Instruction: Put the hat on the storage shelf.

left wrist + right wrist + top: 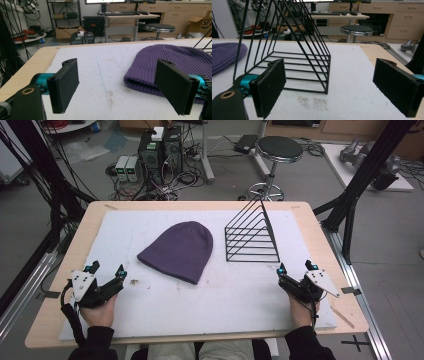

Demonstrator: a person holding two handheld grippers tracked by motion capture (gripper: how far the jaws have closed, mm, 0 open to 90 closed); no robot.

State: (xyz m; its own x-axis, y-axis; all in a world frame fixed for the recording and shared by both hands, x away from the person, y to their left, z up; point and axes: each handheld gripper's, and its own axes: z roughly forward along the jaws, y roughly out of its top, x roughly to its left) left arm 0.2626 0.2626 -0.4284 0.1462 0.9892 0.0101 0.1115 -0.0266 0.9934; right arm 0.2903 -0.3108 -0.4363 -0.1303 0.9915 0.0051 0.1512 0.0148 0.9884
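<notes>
A purple knit beanie [178, 250] lies flat on the white mat [150, 220] in the middle of the table. To its right stands a black wire rack [251, 237] shaped like a triangle. My left gripper [106, 269] rests open at the mat's near left; in the left gripper view [117, 88] the beanie [172, 60] lies just ahead on the right. At the near right my right gripper [297, 268] is open too, and its own view [332, 91] faces the rack [294, 52] close ahead. Both hold nothing.
The mat covers most of a wooden table [65, 265]. Beyond the far edge are a round stool [278, 148], computer cases [161, 150] and tangled cables. Black frame posts [360, 185] stand at both sides. Small brown stains [313, 102] mark the mat.
</notes>
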